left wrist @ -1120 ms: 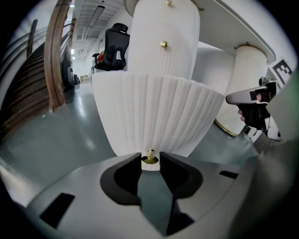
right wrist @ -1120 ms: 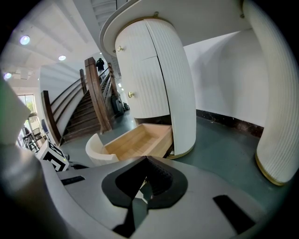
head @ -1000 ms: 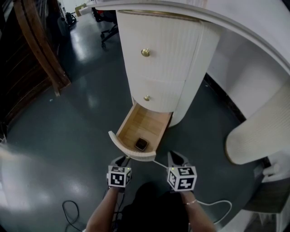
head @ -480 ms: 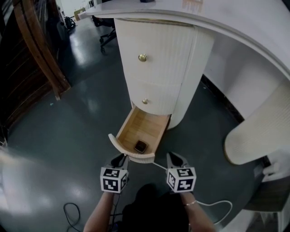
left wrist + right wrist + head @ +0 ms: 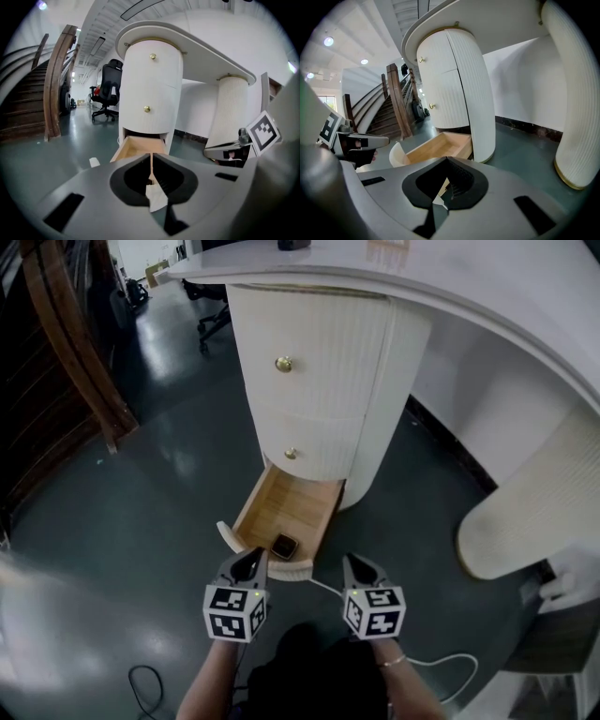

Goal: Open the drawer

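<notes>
The bottom drawer (image 5: 286, 512) sticks far out of the round white cabinet (image 5: 323, 352), so I think the job is about done. The best thing now is to keep both tools off it and not bump its front. My left gripper (image 5: 246, 563) is closing, almost shut, with nothing in it. My right gripper (image 5: 361, 568) is shut and empty too. The drawer is light wood inside with a curved white front, low down, with a small dark box (image 5: 284, 546) at its near end.
</notes>
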